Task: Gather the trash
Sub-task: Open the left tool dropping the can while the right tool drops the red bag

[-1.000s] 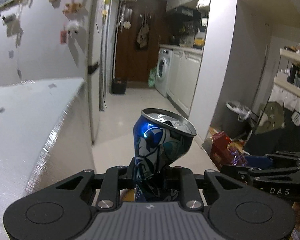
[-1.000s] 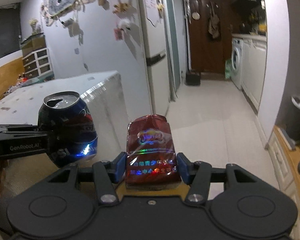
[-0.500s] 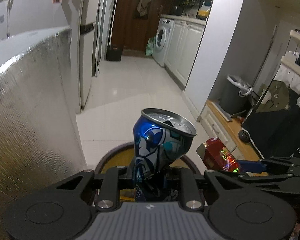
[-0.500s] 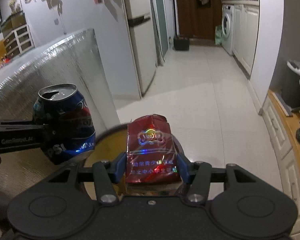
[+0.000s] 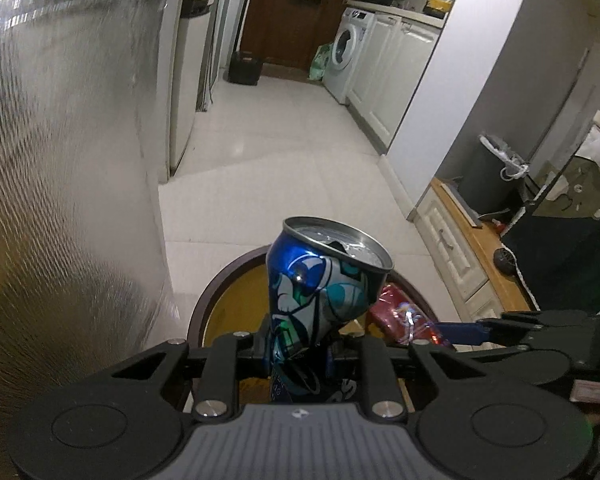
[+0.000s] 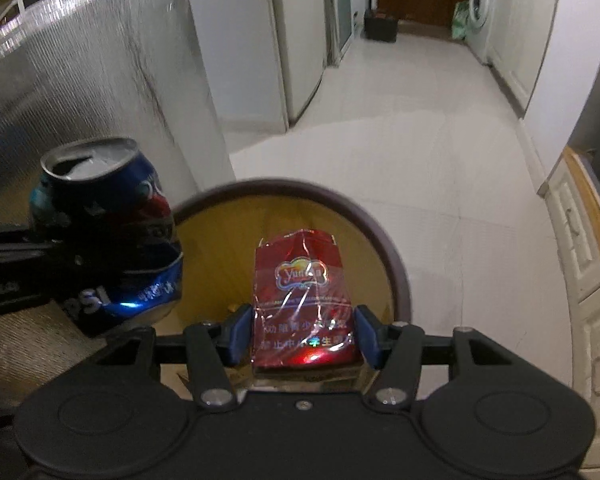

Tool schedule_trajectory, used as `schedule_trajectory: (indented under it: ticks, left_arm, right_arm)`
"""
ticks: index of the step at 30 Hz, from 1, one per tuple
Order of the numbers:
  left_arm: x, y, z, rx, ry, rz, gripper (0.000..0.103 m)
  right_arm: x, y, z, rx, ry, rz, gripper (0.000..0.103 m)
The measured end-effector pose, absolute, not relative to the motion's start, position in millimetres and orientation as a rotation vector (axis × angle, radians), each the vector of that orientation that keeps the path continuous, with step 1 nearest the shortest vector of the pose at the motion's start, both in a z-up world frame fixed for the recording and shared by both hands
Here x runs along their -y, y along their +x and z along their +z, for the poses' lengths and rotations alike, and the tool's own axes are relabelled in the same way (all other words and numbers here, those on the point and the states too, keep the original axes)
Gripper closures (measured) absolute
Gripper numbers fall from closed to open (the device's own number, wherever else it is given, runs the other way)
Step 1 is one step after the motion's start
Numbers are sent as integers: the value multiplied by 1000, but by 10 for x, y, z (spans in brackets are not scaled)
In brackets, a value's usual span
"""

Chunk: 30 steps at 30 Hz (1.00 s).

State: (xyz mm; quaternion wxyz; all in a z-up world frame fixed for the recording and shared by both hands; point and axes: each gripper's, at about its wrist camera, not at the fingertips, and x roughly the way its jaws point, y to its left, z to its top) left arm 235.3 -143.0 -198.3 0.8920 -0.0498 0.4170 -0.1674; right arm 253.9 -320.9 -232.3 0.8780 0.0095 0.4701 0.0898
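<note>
White kitchen floor surrounds a round bin [image 6: 396,264]. Left gripper [image 5: 298,354] pinches a dented can [image 5: 320,284]; right gripper [image 6: 302,336] pinches a red packet [image 6: 300,300] at 3 o'clock. Releasing off-centre could hit the rim.

Both wrist cams sit close behind their claws, angled down-fwd over the round bin [image 5: 204,308] [image 6: 396,260], sharing bin, floor [image 5: 284,152] [image 6: 440,160] & washing machine [image 5: 346,54] [image 6: 480,4].

A dented blue soda can [image 5: 320,280] is tilting open-top-up beside a torn, shiny red cigarette pack [image 6: 302,304], both hanging over the yellow-lined, dark-rimmed round bin [image 6: 396,264]
</note>
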Motion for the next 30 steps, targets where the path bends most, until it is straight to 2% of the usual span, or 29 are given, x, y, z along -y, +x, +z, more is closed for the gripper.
schedule_trajectory:
  ticks: [4,6,12,25,27,28,29,30]
  left_arm:
    - [1394,2399,-2078,-890,-108,-339,80]
    - [1393,2426,-2107,-898,-109,-337,80]
    - [1462,2463,-2188,-919,-105,-345,80]
    - [1569,2603,-2434,-1060,-207,-383,78]
    - [1597,2621,-2430,-1074,-230,-389,62]
    - [1607,2614,-2432,-1077,-230,-379,49]
    - [1613,2604,-2429,-1078,-219,-367,43]
    - [1622,2592,-2426,-1079,-207,-371,41]
  right_arm:
    - [3160,2709,-2457,-1014,27,185,42]
    - [3146,2748,-2499,-1027,31,186,36]
    - [3178,2740,-2501,-1030,4,201,29]
    - [3440,2607,-2340,-1011,75,233,23]
    - [3474,2605,-2323,-1010,81,233,23]
    - [3493,2600,-2314,-1009,85,231,23]
    - [3512,2596,-2300,-1008,90,230,22]
    - [3534,2585,-2293,-1006,94,226,22]
